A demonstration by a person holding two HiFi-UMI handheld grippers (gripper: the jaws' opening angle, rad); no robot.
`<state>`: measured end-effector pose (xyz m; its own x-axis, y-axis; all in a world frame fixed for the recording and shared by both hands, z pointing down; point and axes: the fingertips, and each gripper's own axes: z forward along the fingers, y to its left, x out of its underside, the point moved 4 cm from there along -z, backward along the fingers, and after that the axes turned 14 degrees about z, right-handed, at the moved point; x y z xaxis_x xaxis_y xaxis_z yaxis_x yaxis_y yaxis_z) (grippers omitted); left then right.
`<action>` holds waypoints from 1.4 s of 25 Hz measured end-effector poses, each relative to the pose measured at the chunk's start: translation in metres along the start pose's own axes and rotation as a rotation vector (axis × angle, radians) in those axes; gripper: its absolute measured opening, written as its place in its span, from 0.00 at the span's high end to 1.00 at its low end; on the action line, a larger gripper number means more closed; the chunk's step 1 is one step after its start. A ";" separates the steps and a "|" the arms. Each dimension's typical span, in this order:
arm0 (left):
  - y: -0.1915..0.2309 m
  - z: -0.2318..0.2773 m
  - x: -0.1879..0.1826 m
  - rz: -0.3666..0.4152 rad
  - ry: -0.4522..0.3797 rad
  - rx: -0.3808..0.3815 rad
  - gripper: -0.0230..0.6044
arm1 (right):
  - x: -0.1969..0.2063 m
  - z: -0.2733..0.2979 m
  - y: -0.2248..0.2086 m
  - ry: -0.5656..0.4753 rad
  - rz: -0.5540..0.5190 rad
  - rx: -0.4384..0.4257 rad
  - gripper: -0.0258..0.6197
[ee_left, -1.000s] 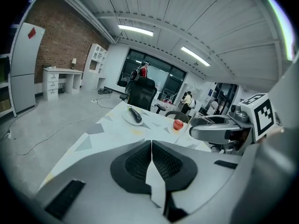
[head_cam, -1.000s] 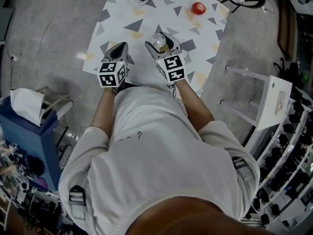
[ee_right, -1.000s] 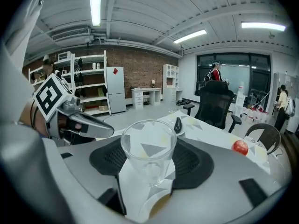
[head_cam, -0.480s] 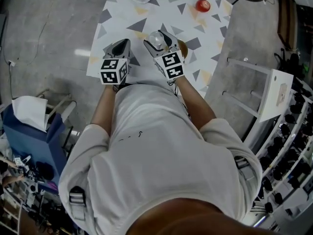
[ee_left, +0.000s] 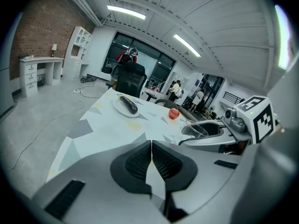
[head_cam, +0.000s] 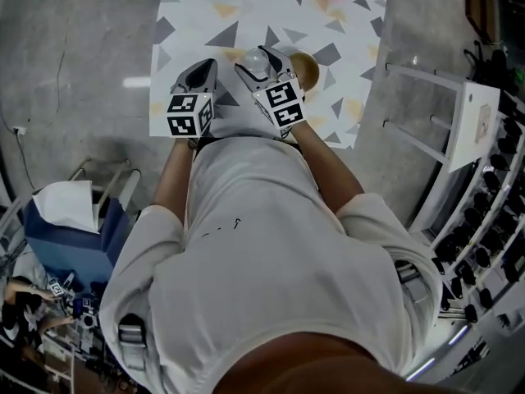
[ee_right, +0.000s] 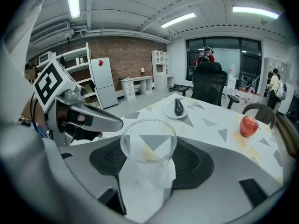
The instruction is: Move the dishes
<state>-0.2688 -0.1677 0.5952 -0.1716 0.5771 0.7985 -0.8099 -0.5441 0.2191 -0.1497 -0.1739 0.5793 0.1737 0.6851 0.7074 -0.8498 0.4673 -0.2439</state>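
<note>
Tumbler of clear glass (ee_right: 148, 146), upright and empty, stands between the two black ribbed pads of the right gripper (ee_right: 149, 164). The jaws are spread wide and press against its lower wall on both sides.

In the head view, the tumbler (head_cam: 256, 58) and the right gripper (head_cam: 262, 66) lie over the near part of the white table patterned with grey and yellow triangles (head_cam: 205, 19), a little in from its near edge. Whether the tumbler's base touches the tabletop cannot be told.

A round brown bowl (head_cam: 307, 70) sits just beside the right gripper, on its right.

The left gripper (ee_left: 151, 158) has its jaws pressed together with nothing between them. In the head view, the left gripper (head_cam: 197, 76) hangs beside the right one, over the table's near left corner.

Toward the far edge, a white plate (ee_right: 170, 112) carries a dark aubergine (ee_right: 179, 106).

A red apple (ee_right: 249, 125) lies toward the far right corner, well apart from the plate.
</note>
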 end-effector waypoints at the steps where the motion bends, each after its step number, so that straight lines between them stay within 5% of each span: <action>1: 0.000 0.002 0.000 0.005 0.004 0.009 0.93 | 0.001 0.001 0.000 0.001 0.004 0.002 0.53; 15: -0.008 0.010 0.010 0.016 0.057 0.081 0.93 | 0.009 0.005 0.007 0.045 0.004 0.014 0.50; 24: -0.025 0.012 0.021 -0.017 0.082 0.028 0.93 | 0.029 -0.024 -0.009 0.068 0.063 -0.052 0.45; 30: -0.046 0.009 0.027 -0.023 0.109 -0.004 0.93 | 0.030 -0.054 -0.034 0.064 0.075 -0.041 0.54; 35: -0.068 0.011 0.030 -0.030 0.124 -0.015 0.93 | 0.034 -0.076 -0.058 0.047 0.103 0.018 0.73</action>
<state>-0.2127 -0.1202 0.6107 -0.2150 0.6644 0.7158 -0.8238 -0.5170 0.2324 -0.0568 -0.1356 0.5671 0.1078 0.7547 0.6471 -0.8730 0.3832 -0.3016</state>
